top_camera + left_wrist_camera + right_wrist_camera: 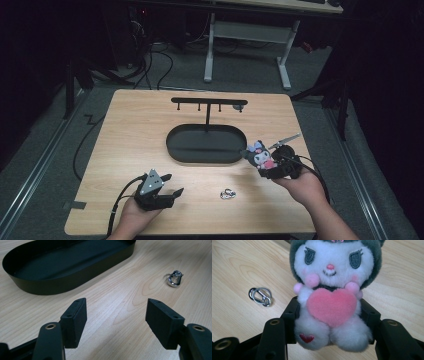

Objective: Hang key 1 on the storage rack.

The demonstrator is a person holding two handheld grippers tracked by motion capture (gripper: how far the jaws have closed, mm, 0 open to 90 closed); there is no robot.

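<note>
A plush toy is being clamped between the right gripper jaws at the table's four o'clock. The left gripper is being held apart, empty. Its soft body could be squeezed loose, slipping out.

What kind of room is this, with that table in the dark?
Probably a lab or recording workspace: a light wooden table on grey carpet, black cables trailing over the floor, a white-legged desk behind, and dark surroundings. A person works with hand-held grippers.
</note>
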